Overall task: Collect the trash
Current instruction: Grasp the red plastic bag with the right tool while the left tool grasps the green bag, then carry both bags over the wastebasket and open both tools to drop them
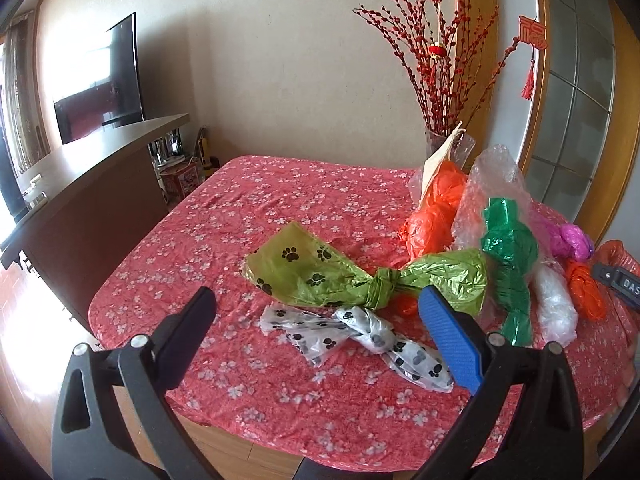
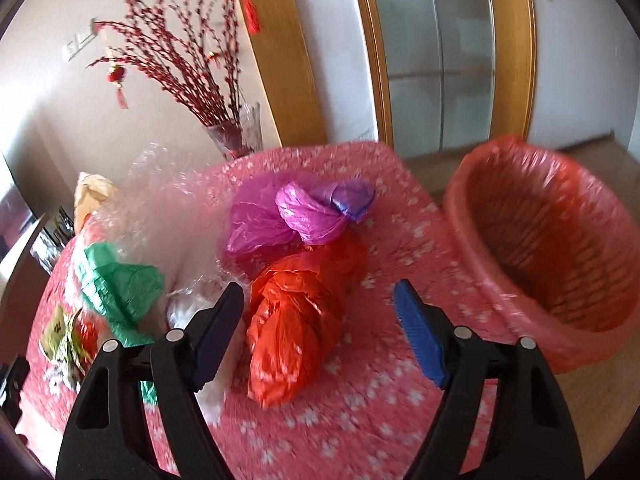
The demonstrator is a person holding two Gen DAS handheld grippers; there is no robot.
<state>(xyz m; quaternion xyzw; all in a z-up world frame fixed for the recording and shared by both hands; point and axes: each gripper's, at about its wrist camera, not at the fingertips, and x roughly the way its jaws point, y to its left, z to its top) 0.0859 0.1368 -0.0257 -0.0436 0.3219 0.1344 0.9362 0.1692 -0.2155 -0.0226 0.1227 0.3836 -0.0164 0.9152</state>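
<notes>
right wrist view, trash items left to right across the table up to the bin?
Crumpled green plastic bag → knotted orange plastic bag → red-lined wicker trash basket. The magenta bag with a purple knot sits behind the orange one, so it has no separate place; both grippers open, holding nothing.

Knotted bags [image 1: 508, 264] crowd the tablecloth's [image 1: 280, 200] right; left lies bare.

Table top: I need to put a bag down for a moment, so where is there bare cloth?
The tablecloth is bare on its far left half, between the sideboard and the green paw-print bag. There is also a smaller bare strip in front of the white paw-print bag. The right side is crowded: orange bags, bubble wrap, green bag, vase.
</notes>
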